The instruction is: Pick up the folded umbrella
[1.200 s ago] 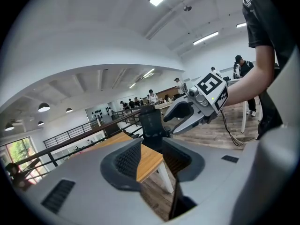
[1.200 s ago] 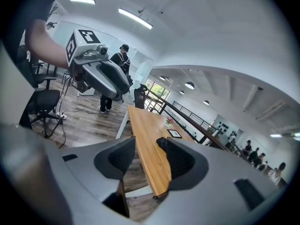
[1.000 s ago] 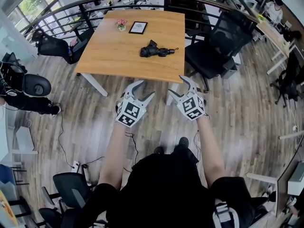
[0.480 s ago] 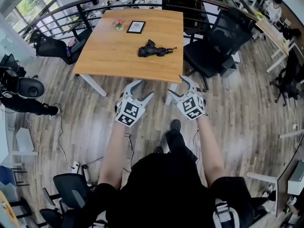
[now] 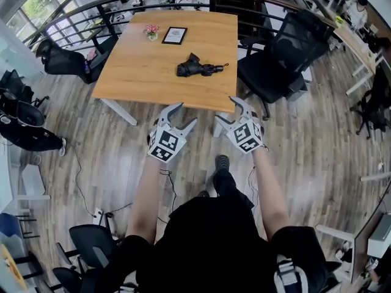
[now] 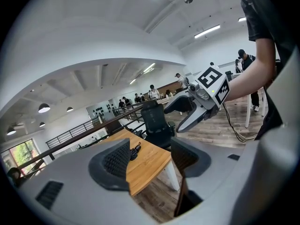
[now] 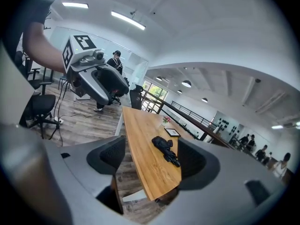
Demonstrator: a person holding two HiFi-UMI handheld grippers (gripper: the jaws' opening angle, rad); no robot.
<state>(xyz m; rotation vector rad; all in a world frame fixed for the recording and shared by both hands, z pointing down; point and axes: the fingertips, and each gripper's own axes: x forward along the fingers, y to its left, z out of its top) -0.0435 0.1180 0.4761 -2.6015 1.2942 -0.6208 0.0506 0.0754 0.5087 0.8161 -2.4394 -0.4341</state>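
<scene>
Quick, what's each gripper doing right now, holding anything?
Left gripper: open, jaws just opened wider, nothing between them.
Right gripper: open, nothing between its jaws.

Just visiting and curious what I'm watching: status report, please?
Left tool empty, jaws just opened wider; right tool open, empty. Folded umbrella lies on table, untouched, both tools short of the near edge. Nothing in the way.

1. Left tongs (image 6: pixel 149 157), jaws apart and just opened wider, grip nothing; a wooden surface (image 6: pixel 152 164) shows through the gap.
2. A folded black umbrella (image 6: pixel 135 150) lies on that surface, at 10 o'clock within the gap, well apart from the tongs.
3. Right tongs (image 6: pixel 170 121) hang at 2 o'clock, jaws apart; a black office chair (image 6: pixel 157 125) stands behind the surface.
</scene>
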